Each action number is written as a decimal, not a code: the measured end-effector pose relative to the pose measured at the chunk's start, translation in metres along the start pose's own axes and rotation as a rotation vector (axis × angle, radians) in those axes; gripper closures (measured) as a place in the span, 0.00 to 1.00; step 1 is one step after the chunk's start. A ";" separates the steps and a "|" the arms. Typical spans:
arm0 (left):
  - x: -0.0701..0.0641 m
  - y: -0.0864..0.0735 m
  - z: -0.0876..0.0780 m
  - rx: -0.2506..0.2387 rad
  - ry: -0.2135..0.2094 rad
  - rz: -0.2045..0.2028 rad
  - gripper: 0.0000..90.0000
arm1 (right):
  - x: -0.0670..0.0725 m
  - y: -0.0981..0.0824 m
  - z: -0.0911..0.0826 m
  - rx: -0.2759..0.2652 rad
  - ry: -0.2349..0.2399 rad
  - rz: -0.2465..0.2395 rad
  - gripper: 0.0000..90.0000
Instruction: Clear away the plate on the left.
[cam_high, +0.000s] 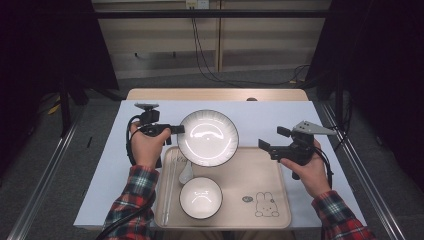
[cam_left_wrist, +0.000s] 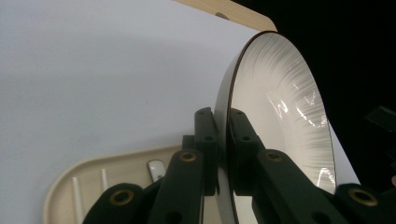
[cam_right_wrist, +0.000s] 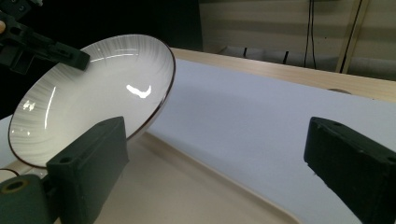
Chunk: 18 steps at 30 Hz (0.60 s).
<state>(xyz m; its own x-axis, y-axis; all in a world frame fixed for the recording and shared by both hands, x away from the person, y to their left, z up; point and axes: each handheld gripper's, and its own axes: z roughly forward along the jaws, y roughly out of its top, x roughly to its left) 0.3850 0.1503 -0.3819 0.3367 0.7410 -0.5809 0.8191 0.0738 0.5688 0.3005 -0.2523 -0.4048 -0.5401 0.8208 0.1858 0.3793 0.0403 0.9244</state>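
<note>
Wooden surface (cam_high: 215, 94), pale, mostly covered by a white sheet (cam_high: 280, 117) lying flat on it; bare wood showing along the far edge. On the sheet, toward the near side, a beige tray (cam_high: 250, 165) with rounded corners and a small rabbit drawing (cam_high: 266, 205) printed in its near right corner.

Right claw (cam_right_wrist: 215, 172) gapes beside the tilted plate (cam_right_wrist: 88, 98).

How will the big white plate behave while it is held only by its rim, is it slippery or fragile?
The plate looks glazed and glossy, so it is probably slippery between the left gripper jaws. It seems stiff ceramic, likely to chip if it drops on the tray. Held at one edge and tilted, it may tend to pivot downward.
</note>
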 end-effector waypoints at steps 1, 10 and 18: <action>-0.002 0.000 0.001 0.000 -0.004 0.012 0.94 | 0.001 0.001 0.001 0.004 0.007 -0.001 0.09; -0.026 -0.003 0.012 0.017 -0.065 0.031 0.94 | 0.007 0.005 0.017 0.044 0.085 0.069 0.22; -0.039 -0.004 0.016 0.012 -0.126 0.034 0.94 | 0.011 0.003 0.025 0.062 0.123 0.124 0.34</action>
<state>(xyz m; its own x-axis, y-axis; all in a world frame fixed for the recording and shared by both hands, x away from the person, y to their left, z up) 0.3764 0.1104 -0.3712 0.4192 0.6533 -0.6304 0.8117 0.0413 0.5826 0.3146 -0.2294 -0.4082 -0.5730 0.7458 0.3398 0.4923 -0.0182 0.8702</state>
